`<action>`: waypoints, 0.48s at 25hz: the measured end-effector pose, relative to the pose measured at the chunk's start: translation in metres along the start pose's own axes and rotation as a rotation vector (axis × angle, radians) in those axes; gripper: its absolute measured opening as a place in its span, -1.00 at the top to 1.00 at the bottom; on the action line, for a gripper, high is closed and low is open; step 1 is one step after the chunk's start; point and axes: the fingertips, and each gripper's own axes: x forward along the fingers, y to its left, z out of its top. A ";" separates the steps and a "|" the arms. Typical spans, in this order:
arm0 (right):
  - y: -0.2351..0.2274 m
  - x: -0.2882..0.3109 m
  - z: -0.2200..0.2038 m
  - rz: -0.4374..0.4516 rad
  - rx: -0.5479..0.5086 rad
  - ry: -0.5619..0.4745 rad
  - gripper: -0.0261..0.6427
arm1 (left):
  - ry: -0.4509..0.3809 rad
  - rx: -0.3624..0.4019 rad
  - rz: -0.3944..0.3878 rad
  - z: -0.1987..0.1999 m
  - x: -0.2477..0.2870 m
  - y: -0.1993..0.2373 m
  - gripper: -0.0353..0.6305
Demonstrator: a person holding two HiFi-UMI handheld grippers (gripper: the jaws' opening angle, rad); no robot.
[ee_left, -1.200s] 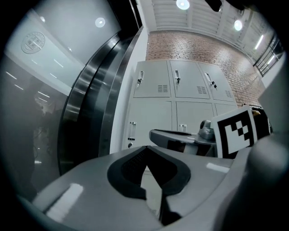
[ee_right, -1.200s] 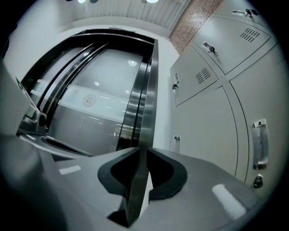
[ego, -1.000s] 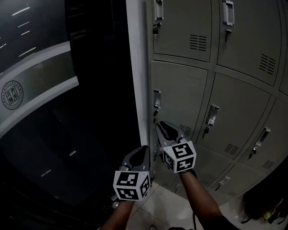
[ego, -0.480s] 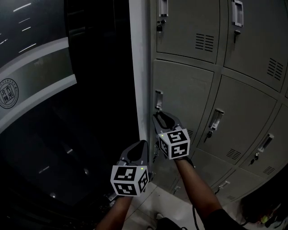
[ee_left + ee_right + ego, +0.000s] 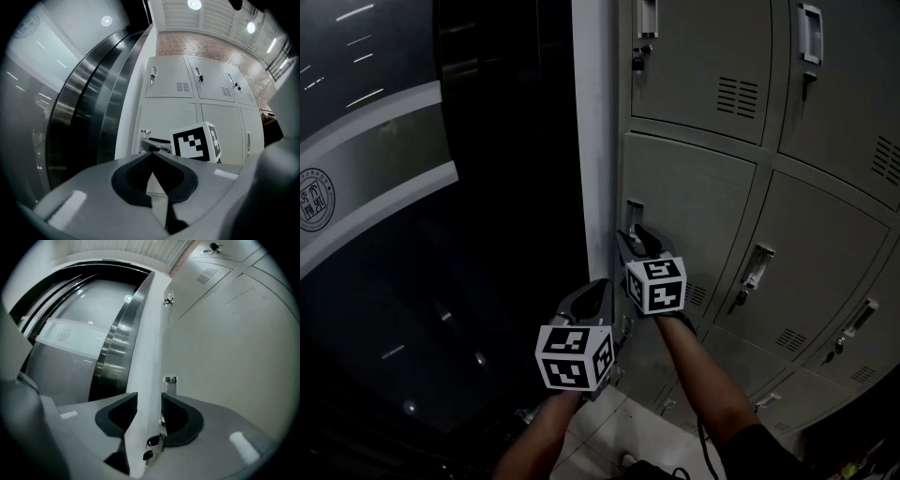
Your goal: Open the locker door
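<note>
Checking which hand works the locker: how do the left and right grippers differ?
The left gripper is shut, empty; the right gripper is opening, keys hanging between its jaws. The left gripper hangs lower, short of the lockers; the right gripper is at a locker handle. Both carry marker cubes.

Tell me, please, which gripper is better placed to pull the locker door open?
Right. The right gripper is at the handle of the locker door, jaws opening with nothing clamped; the left gripper hangs lower, shut and empty.
</note>
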 end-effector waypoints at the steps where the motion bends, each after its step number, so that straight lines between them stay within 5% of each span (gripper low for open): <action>1: -0.002 0.004 -0.001 -0.002 0.015 0.002 0.53 | 0.004 0.009 0.003 0.000 0.003 0.001 0.88; 12: -0.015 0.035 -0.011 -0.052 0.098 0.003 0.52 | 0.017 0.015 0.051 -0.005 0.008 0.026 0.88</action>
